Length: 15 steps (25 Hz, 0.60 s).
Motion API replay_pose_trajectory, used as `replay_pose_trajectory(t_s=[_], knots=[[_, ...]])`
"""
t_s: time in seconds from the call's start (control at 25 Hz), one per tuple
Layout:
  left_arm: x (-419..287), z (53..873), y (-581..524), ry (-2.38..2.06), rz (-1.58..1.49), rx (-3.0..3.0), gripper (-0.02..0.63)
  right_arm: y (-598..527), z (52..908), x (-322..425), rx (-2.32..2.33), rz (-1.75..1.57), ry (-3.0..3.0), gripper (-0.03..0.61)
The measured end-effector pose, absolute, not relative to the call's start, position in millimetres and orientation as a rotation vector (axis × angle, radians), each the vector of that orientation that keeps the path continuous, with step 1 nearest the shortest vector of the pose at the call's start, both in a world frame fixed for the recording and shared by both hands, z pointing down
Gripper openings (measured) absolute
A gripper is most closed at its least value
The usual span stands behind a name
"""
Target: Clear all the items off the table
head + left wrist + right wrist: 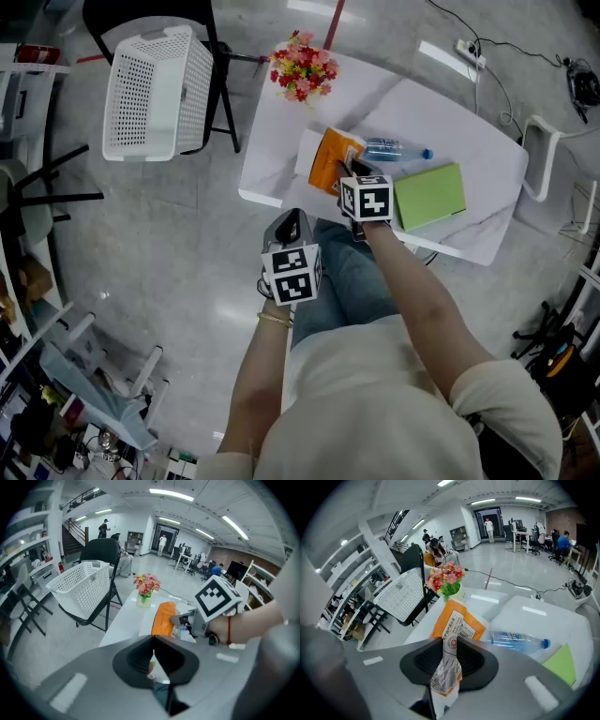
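Two grippers, one in each of my hands, hang by the near edge of a white table. My right gripper has its jaws clamped on an orange snack bag. The pads pinch a crumpled fold at the bag's near end, and the rest of the bag fans out beyond the tips, over the near left part of the table. My left gripper has its jaws pressed together with nothing between them, and it sits just off the table's edge, apart from the bag.

The bag is bright orange crinkled film. It carries a white label panel with dark print and a small round red seal; the print is too small for me to read.

Beyond the bag lie a clear water bottle with a blue cap and a flat green book, and a bunch of flowers stands at the table's far left.

From my head view, the marker cube hides the pinched end of the bag. I cannot tell whether the bag's far end rests on the table. Something flat and white lies beneath it, mostly covered.
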State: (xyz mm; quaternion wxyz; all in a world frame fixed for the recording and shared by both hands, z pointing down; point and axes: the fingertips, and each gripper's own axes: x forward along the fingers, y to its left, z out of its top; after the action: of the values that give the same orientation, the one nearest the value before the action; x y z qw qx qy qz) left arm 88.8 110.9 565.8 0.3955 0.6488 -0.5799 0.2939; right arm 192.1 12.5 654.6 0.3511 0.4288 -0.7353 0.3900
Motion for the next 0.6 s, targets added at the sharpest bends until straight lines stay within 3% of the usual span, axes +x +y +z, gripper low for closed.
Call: replay_pose_trajectory(t_s=[0.6], knots=[[55.4,500.0,94.7,-1.663,0.622,1.595,0.009,19.5,572.8,196.0,1.004,0.885,-2.054,0.075]])
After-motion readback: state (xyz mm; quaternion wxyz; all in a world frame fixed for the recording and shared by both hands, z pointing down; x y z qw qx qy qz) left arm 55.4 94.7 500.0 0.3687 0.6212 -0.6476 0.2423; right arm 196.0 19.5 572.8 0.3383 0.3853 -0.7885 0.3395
